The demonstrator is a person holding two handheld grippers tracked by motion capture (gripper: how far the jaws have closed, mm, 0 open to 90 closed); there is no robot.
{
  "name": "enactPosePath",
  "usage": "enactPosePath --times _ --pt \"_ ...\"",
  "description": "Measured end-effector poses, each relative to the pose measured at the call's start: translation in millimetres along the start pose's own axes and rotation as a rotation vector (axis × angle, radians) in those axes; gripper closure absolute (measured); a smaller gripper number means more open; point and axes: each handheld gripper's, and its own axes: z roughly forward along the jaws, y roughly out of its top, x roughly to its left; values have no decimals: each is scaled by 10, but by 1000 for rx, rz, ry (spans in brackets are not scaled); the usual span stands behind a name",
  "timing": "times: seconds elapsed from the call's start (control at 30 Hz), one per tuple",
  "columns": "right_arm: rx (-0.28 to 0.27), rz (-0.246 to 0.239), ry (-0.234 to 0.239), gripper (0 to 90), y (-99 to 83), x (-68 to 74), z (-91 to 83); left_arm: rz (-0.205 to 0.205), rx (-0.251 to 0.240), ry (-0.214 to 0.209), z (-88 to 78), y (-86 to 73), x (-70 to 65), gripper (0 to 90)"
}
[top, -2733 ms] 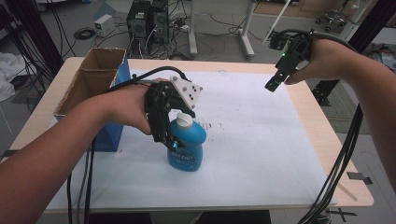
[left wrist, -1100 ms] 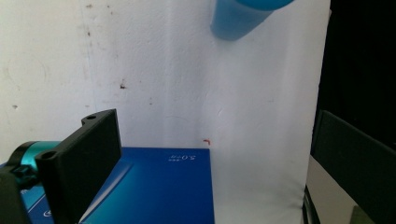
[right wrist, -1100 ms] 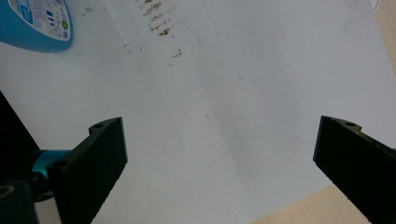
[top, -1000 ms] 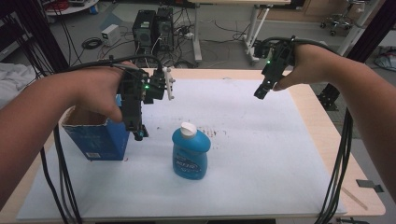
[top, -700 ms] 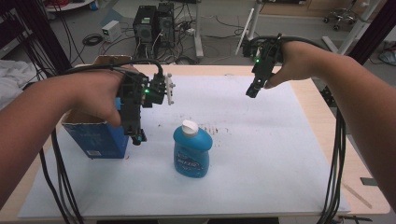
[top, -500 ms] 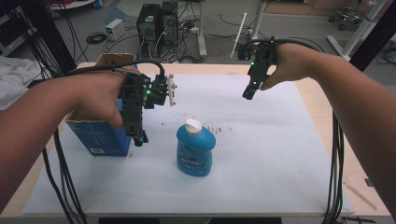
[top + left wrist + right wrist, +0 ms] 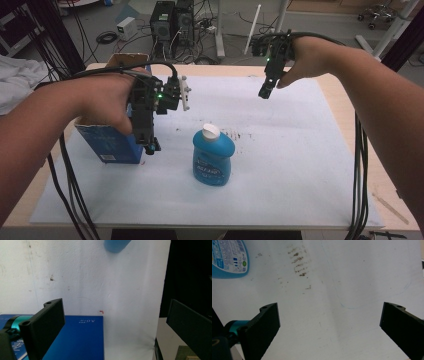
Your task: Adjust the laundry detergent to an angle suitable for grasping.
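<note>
A blue bottle with a white cap stands upright in the middle of the white sheet, free of both grippers. My left gripper hangs to its left, over the near corner of a blue cardboard box. Its jaws stand wide apart and hold nothing. In the left gripper view, my left gripper looks down on the box, with the bottle at the top edge. My right gripper hovers open above the far side of the sheet. My right gripper is empty, and the bottle sits at upper left.
The box's open top reaches the table's far left corner. Brown smudges mark the sheet beside the bottle. Black cables hang over the right edge and others trail at the left. Computers and wires lie on the floor beyond.
My left gripper, down at the bottle's neck 2.7 s ago, has drawn away left over the box. My right gripper has drifted left along the far side.
</note>
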Motion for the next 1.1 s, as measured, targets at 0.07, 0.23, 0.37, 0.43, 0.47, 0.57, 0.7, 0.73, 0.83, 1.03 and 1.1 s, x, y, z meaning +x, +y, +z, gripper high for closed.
enactPosePath --times 0.07,0.23,0.37,0.43,0.47,0.57,0.7,0.73,0.83,1.03,1.1 --pt "-8 11 -2 21 -35 -32 -36 9 10 -8 11 13 -6 17" --pt "-17 24 -7 21 -84 -70 -114 -1 9 -8 27 8 3 18" --pt "-14 18 -17 21 -98 -63 -233 -5 13 -11 46 0 32 18" --pt "-22 19 -28 21 -99 -65 -300 -8 10 -12 56 0 32 18" --pt "-29 27 -30 21 -99 -61 -327 -7 10 -13 56 0 32 17" --pt "-36 30 -37 21 -103 -57 -378 -8 8 -10 41 1 29 18" --pt "-29 19 -40 21 -107 -38 -381 -10 11 -10 34 6 20 18" --pt "-26 17 -39 21 -107 -33 -384 -11 11 -9 34 7 17 18" --pt "-39 11 -38 21 -103 -27 -393 -15 11 -8 26 9 7 17" --pt "-42 20 -44 21 -99 -6 -411 -16 9 -1 19 0 7 18" --pt "-43 14 -47 21 -103 -5 -409 -18 8 6 17 -1 6 18"
